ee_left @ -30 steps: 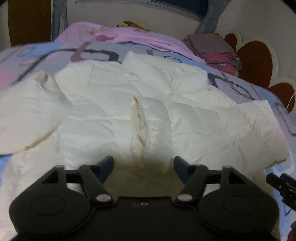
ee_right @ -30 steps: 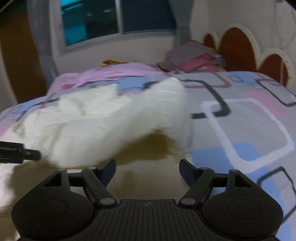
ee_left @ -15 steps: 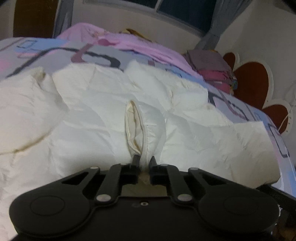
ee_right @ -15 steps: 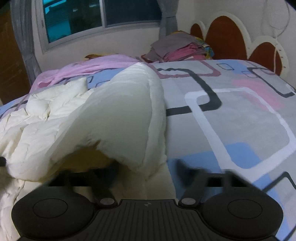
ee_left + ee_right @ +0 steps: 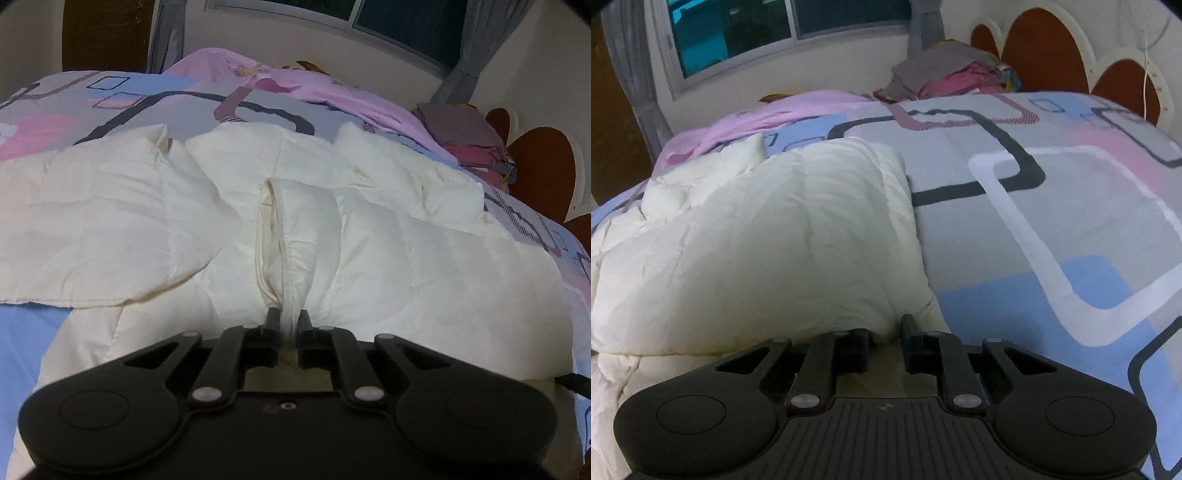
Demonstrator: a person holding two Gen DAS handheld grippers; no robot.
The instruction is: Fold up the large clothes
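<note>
A cream quilted down jacket [image 5: 369, 240] lies spread on the patterned bed. My left gripper [image 5: 289, 317] is shut on the jacket's near hem, where a front opening edge [image 5: 282, 236] runs away from me. In the right wrist view the jacket [image 5: 768, 251] is folded over into a thick puffy mound. My right gripper [image 5: 884, 328] is shut on the jacket's near edge at the mound's right corner.
The bed sheet [image 5: 1052, 206] has grey, blue, pink and white blocks. A pink blanket [image 5: 325, 88] lies at the far side. A stack of folded clothes [image 5: 953, 77] sits by the brown scalloped headboard [image 5: 1045, 55]. A window [image 5: 783, 33] is beyond.
Both grippers went from open to shut on the jacket's near edge. The right side of the jacket has been lifted and folded over into a mound.
</note>
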